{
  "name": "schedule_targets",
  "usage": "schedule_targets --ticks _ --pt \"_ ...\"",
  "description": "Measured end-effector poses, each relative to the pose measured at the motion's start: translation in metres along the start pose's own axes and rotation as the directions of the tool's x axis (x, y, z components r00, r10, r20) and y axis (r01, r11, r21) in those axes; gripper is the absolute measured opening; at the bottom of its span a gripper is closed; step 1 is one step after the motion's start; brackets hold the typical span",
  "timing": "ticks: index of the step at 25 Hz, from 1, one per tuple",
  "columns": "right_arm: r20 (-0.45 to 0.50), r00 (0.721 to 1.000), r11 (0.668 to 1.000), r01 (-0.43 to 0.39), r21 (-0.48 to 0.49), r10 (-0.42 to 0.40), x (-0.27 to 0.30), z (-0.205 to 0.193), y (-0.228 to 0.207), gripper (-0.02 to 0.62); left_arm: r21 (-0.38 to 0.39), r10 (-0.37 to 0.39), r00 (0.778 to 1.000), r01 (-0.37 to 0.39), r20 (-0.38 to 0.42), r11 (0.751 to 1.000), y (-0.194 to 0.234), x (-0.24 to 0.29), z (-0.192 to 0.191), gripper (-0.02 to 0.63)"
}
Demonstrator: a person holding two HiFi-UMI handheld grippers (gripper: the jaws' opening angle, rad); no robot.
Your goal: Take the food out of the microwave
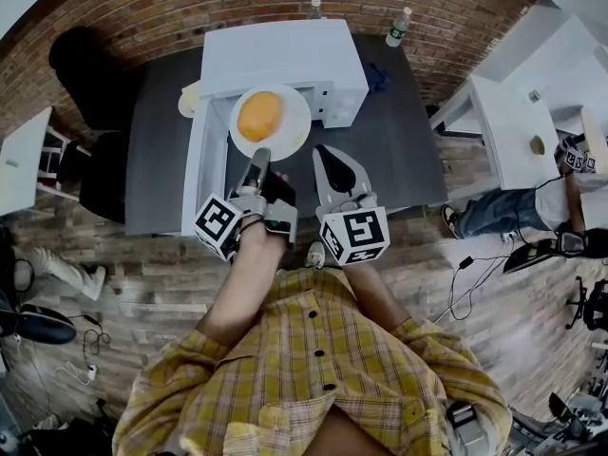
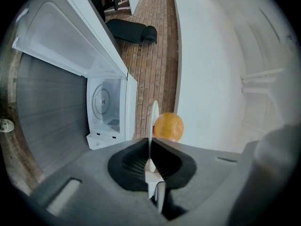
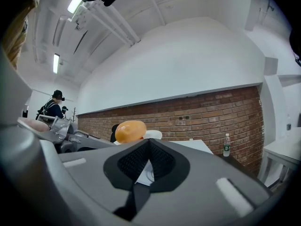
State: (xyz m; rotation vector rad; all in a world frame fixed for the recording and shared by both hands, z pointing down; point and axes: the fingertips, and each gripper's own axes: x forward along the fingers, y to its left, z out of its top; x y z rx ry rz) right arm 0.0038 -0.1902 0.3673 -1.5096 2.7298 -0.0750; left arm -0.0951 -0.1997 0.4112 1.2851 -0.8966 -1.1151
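An orange bun [image 1: 259,115] lies on a white plate [image 1: 290,126], held in front of the white microwave [image 1: 285,55]. My left gripper [image 1: 261,153] is shut on the plate's near rim. In the left gripper view the plate [image 2: 153,119] shows edge-on between the jaws of the left gripper [image 2: 151,141], with the bun [image 2: 168,126] on its right face. Behind it the microwave [image 2: 106,112] stands with its cavity open. My right gripper [image 1: 324,151] hangs just right of the plate, shut and holding nothing. In the right gripper view the bun [image 3: 130,131] rises past the right gripper [image 3: 149,141].
The microwave door [image 1: 203,164] swings out to the left over the dark table [image 1: 399,141]. Two water bottles [image 1: 399,27] stand at the table's back. A black chair [image 1: 81,65] is on the left; a white table [image 1: 513,131] and a seated person are on the right.
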Motion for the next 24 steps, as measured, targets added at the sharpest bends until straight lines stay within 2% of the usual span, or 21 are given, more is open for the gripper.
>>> schedule_targets --ticks 24 --pt "0.003 1.000 1.000 -0.022 0.009 0.022 0.009 -0.007 0.004 0.003 0.012 0.021 0.999 -0.021 0.024 1.000 0.005 -0.004 0.016 0.009"
